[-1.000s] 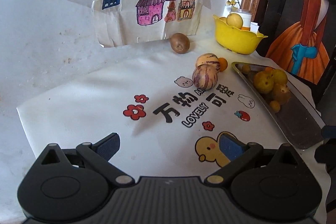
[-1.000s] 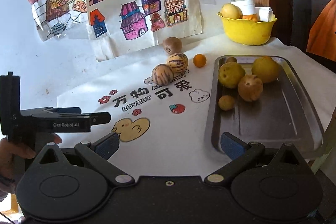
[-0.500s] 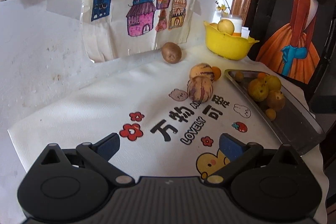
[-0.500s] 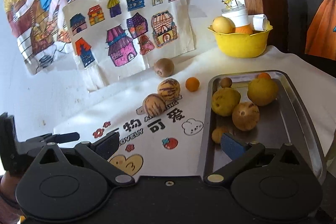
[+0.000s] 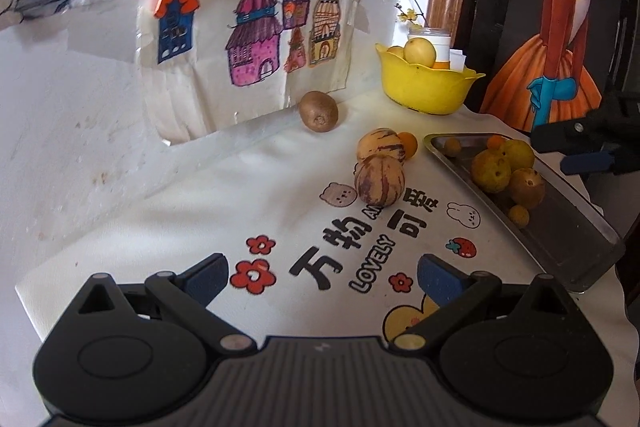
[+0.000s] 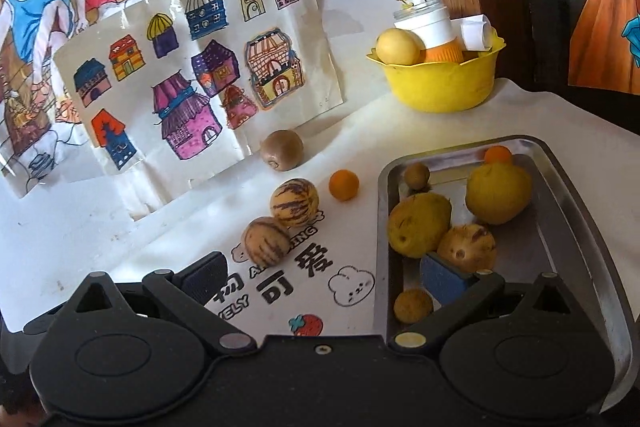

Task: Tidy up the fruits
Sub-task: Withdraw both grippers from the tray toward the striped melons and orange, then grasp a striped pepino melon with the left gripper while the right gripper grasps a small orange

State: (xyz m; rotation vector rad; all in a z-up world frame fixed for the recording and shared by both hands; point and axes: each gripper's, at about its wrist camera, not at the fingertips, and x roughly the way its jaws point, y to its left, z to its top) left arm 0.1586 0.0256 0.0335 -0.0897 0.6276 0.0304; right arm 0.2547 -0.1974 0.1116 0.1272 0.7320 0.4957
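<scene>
Two striped melons (image 5: 379, 180) (image 6: 294, 202) lie on the white printed mat, with a small orange (image 6: 343, 185) and a brown kiwi (image 6: 281, 149) behind them. The kiwi also shows in the left wrist view (image 5: 318, 111). A steel tray (image 6: 568, 227) at the right holds several yellow and brown fruits (image 6: 418, 224). My left gripper (image 5: 322, 277) is open and empty, low over the mat's near part. My right gripper (image 6: 320, 277) is open and empty, above the mat beside the tray's near left corner; it shows in the left wrist view (image 5: 584, 143).
A yellow bowl (image 6: 444, 83) with a yellow fruit and a white jar stands at the back right. Children's drawings (image 6: 188, 87) hang on the wall behind the mat. A dark painted panel (image 5: 560, 27) stands at the right edge.
Both grippers have moved forward toward the fruits and the wall. The right gripper has risen and now comes into the left wrist view at the right. No fruit has moved.
</scene>
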